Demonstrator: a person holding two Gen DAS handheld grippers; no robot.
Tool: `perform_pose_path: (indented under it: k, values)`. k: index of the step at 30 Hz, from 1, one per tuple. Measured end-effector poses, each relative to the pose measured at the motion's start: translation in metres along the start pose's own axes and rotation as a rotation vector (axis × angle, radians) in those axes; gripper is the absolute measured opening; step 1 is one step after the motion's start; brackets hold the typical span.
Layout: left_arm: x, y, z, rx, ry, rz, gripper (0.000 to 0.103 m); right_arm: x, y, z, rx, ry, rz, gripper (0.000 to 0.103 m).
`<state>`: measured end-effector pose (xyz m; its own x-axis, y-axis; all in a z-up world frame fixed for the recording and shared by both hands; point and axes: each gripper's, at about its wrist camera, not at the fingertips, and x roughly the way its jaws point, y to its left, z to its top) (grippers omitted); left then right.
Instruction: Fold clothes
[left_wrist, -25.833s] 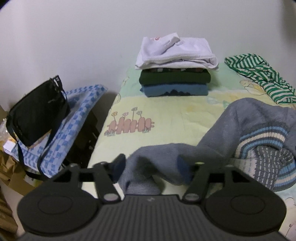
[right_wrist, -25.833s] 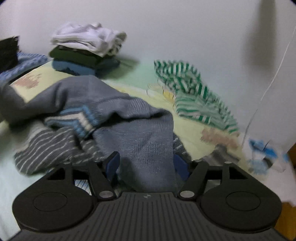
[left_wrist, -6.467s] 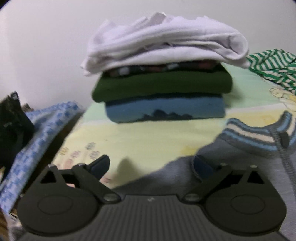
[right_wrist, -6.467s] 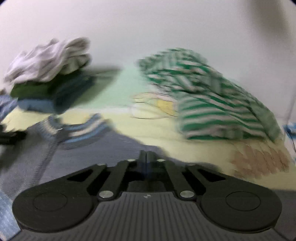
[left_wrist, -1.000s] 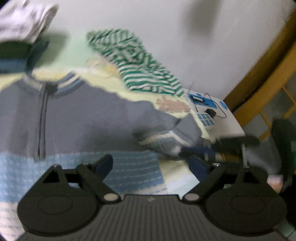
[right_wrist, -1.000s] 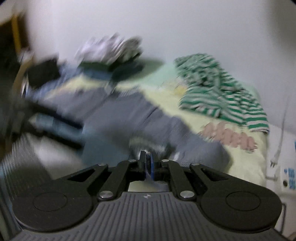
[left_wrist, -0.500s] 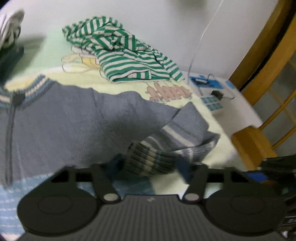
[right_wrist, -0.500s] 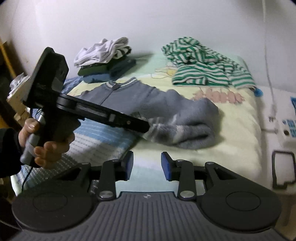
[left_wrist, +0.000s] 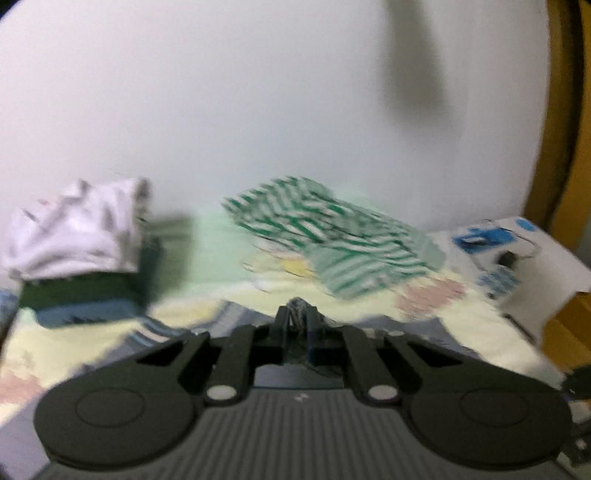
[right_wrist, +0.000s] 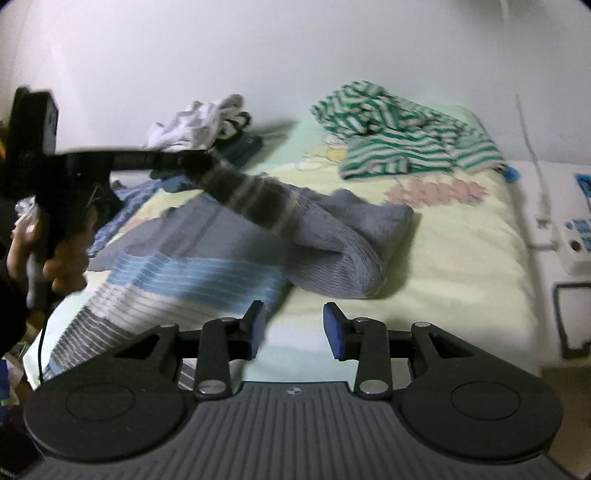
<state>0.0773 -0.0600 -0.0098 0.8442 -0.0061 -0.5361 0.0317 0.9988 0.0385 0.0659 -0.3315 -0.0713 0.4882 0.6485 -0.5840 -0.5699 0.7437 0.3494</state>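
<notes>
Just ahead of the right tongs, whose pads stand apart with nothing between them, the striped hem of the grey sweater lies flat on the bed. The body of the sweater spreads to the left of these tongs. Further out and slightly right, one sleeve bunches into a thick fold. The left tongs, held by a hand, are closed on the ribbed cuff of that sleeve and hold it above the sweater's body.

The knit looks thick, soft and limp, so it will likely sag and stretch under its own weight rather than keep an edge. The ribbed cuff and hem are the firmest places to pinch. A grip on loose single-layer knit may pull or slip.

Beyond the sleeve, a green striped garment lies crumpled near the wall. Far left of the right tongs sits a stack of folded clothes.
</notes>
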Motion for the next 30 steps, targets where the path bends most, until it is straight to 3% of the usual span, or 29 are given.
perform_pose_path:
  k: [4, 7, 13, 15, 21, 23, 25, 28, 30]
  values:
    - [-0.002, 0.034, 0.006, 0.032, -0.018, 0.153, 0.004, 0.022, 0.027, 0.003, -0.044, 0.017, 0.015, 0.038]
    - [-0.009, 0.069, 0.010, -0.016, -0.035, 0.192, 0.004, 0.032, 0.047, 0.003, -0.084, 0.017, -0.008, 0.038]
    - [-0.018, 0.128, 0.003, -0.056, -0.040, 0.238, 0.001, 0.042, 0.064, 0.003, -0.014, 0.016, -0.048, 0.038]
    - [-0.020, 0.145, -0.004, -0.085, -0.024, 0.218, 0.001, 0.049, 0.077, 0.005, -0.060, 0.004, -0.071, 0.038]
    - [-0.013, 0.157, -0.044, -0.126, 0.119, -0.004, 0.004, 0.072, 0.115, 0.011, -0.198, -0.030, -0.137, 0.038]
    - [-0.012, 0.147, -0.058, -0.120, 0.157, -0.080, 0.013, 0.079, 0.128, 0.013, -0.244, -0.042, -0.159, 0.040]
    - [-0.010, 0.139, -0.065, -0.117, 0.172, -0.114, 0.040, 0.087, 0.141, 0.015, -0.290, -0.053, -0.181, 0.047]
    - [-0.001, 0.134, -0.071, -0.152, 0.200, -0.178, 0.060, 0.115, 0.161, 0.020, -0.432, -0.038, -0.216, 0.048]
    - [0.011, 0.137, -0.071, -0.195, 0.217, -0.179, 0.075, 0.136, 0.166, 0.022, -0.513, -0.016, -0.253, 0.048]
